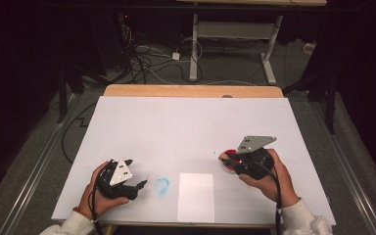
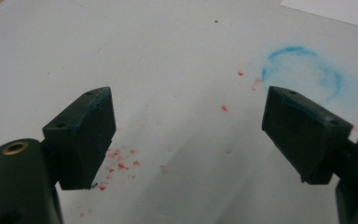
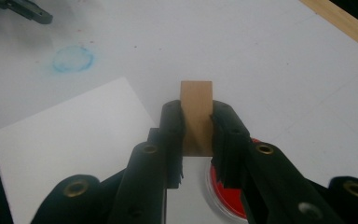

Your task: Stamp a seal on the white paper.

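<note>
Two forearms in pale sleeves reach in over the near edge of a white-topped table [image 1: 191,122], each hand working a hand-held gripper. Just right of the white sheet of paper [image 1: 196,196] lying at that edge, the right hand-held gripper [image 3: 196,135] is clenched on a small wooden block [image 3: 196,112], whose long axis runs straight out along the jaws and past their tips. Directly beneath it sits a shallow round dish of red colour [image 3: 228,196], its rim showing under the jaws on the paper's right side. Left of the paper, beyond a smudged blue ring [image 1: 162,185] printed on the table, the left hand-held gripper [image 1: 137,186] rests released, its jaws spread wide with nothing between them and aimed toward the ring and the paper. Red flecks [image 2: 119,163] dot the table below those open jaws. Judging by the layout, the block is a stamp, and the paper lies just left of the right hand, which is the nearer one for pressing it down.
</note>
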